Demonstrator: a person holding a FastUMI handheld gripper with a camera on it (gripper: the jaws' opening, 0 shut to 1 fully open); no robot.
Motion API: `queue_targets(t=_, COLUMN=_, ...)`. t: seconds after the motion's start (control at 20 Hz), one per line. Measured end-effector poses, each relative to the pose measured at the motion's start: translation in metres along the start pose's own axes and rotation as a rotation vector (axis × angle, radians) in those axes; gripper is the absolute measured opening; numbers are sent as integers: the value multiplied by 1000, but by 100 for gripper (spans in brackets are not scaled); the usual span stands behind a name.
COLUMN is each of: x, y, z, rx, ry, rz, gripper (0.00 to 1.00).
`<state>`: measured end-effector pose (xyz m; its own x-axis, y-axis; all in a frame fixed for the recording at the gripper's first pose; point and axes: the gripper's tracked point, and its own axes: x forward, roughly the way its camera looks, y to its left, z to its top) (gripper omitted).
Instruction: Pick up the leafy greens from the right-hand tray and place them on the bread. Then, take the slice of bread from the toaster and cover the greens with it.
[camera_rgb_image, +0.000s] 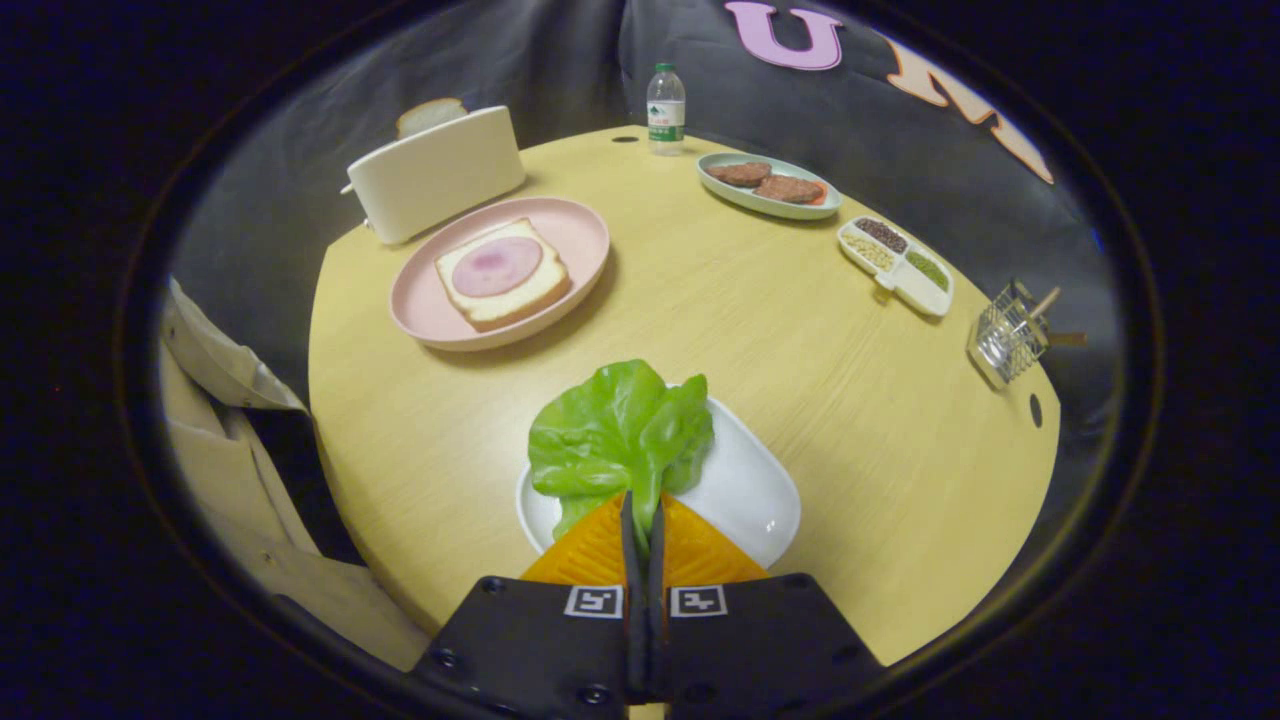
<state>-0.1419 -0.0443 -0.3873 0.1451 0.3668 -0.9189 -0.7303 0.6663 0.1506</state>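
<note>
I see the round wooden table (700, 330) taking up most of the frame, with everything laid out on it. Upper left of the frame stands the cream toaster (437, 175), a slice of bread (430, 114) poking up out of its slot. Just in front of it sits the pink plate (560, 235), carrying the bread with a slice of ham (502, 272) on top; that slice lies flat, one corner turned toward the bottom of the frame.

Lower centre, just ahead of my fingers, is the white tray (750, 490). The lettuce leaf (620, 435) hangs over its left part, and my gripper (642, 525) is clamped on it: the two fingers are pressed together with the leaf's stem end pinched between them. The leaf's long axis runs straight away from me, stem at the fingertips, the broad ruffled end fanning toward the middle of the table.

Upper right I make out an oval green plate (730, 195) with two brown patties (770, 182), then a white divided dish (915, 295) of grains beside it, and a small wire basket (1008, 340) at the right rim of the table. A water bottle (666, 108) stands upright at the far edge, top centre.
</note>
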Motion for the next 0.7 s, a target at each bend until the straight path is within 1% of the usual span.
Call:
queue_targets(t=0.15, x=-11, y=-2, z=12, rx=25, ry=-19, rz=-31, gripper=4)
queue_targets(t=0.3, x=-23, y=8, z=31, rx=29, ry=-46, rz=-37, gripper=4)
queue_targets(t=0.5, x=-30, y=30, z=66, rx=-24, ry=-73, rz=-30, gripper=3)
queue_targets(t=0.7, x=-25, y=55, z=94, rx=-68, ry=-95, rz=-7, gripper=4)
